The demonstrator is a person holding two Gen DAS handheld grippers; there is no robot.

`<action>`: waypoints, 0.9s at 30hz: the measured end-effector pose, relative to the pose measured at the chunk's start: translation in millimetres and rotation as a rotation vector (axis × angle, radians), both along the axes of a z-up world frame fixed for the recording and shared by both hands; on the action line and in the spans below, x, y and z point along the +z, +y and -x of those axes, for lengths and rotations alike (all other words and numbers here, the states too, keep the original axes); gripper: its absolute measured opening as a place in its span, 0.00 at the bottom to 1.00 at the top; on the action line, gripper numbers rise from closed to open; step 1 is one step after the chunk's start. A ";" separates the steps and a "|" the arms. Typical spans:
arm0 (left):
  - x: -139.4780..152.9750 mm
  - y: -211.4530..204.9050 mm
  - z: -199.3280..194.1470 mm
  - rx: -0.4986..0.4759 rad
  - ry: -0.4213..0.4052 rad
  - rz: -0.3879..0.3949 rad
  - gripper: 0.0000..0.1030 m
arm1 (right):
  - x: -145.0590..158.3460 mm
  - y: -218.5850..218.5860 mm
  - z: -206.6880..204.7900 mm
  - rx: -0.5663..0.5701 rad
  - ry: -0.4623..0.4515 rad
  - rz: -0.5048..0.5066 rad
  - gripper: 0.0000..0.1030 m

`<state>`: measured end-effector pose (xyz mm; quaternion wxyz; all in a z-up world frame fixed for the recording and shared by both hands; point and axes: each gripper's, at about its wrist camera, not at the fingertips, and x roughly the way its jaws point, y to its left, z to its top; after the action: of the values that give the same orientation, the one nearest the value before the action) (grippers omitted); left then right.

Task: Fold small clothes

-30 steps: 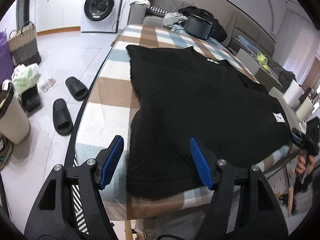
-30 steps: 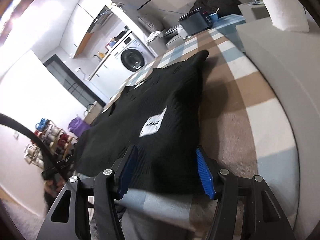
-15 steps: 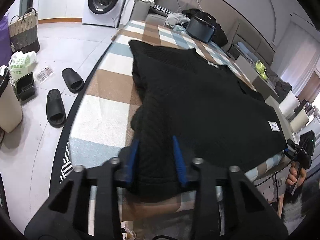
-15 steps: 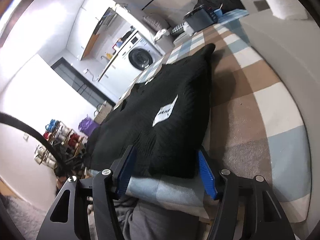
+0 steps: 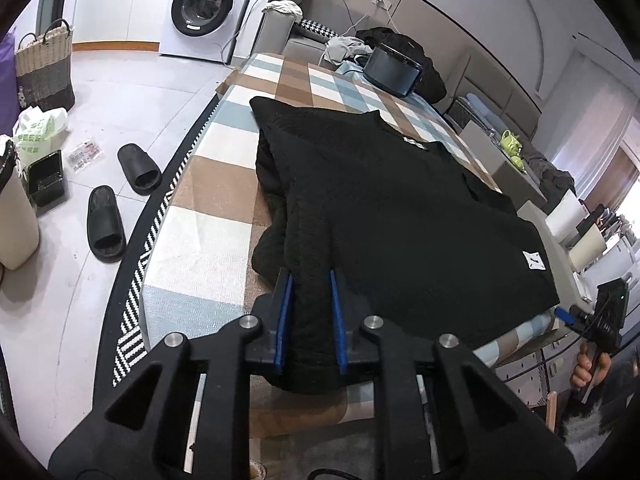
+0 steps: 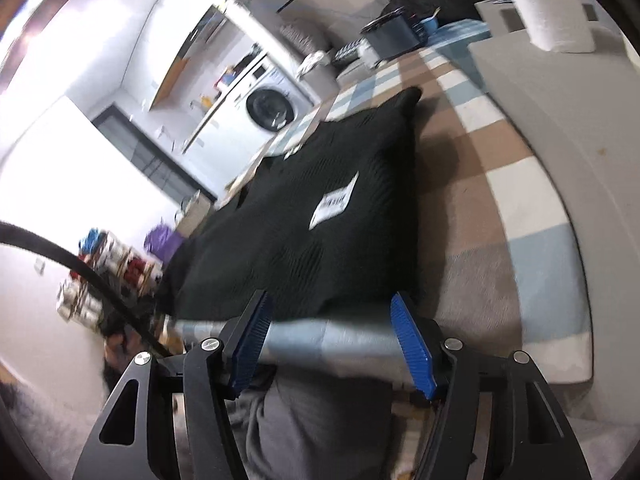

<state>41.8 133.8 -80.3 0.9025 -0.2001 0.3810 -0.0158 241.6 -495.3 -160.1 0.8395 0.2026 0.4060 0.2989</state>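
Note:
A black knit garment (image 5: 400, 208) with a white label (image 5: 534, 260) lies spread flat on the checked table cover (image 5: 208, 184). My left gripper (image 5: 309, 280) is at its near left corner; the jaws are closing and the blue pads pinch a bunched ridge of the hem. In the right wrist view the same garment (image 6: 320, 240) lies just ahead of my right gripper (image 6: 331, 304). That gripper stands open at the table's near edge, with the hem just beyond its fingertips and nothing between them. In the left wrist view a hand holds the right gripper (image 5: 608, 312) at the far right.
Two black slippers (image 5: 140, 168) lie on the floor left of the table, with a woven basket (image 5: 44, 68) and washing machine (image 5: 204, 4) beyond. A dark box (image 5: 392, 66) sits at the table's far end. A grey block (image 6: 560, 120) borders the right side.
The left jaws went from wide open around the hem corner to pinched on it, bunching the fabric. The right gripper drew back slightly toward the table edge and stayed open.

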 end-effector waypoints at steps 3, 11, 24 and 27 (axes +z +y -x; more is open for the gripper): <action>0.2 -0.1 -1.0 0.007 0.002 0.007 0.14 | -8.8 5.7 1.1 0.012 0.019 -0.043 0.62; 1.1 -2.6 -2.1 0.003 -0.001 -0.002 0.14 | -19.2 9.7 -18.7 -0.198 -0.008 -0.181 0.61; -18.0 -5.7 -4.7 -0.046 0.110 -0.022 0.42 | -4.0 20.1 -15.6 -0.205 -0.070 -0.154 0.61; -17.6 -6.5 -3.9 -0.038 0.079 -0.025 0.38 | -2.7 20.3 -15.1 -0.218 -0.075 -0.147 0.61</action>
<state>45.7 127.3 -97.9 0.8888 -0.1816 0.4202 -0.0204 256.6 -475.0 -162.8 0.8644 0.2955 0.3270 0.2421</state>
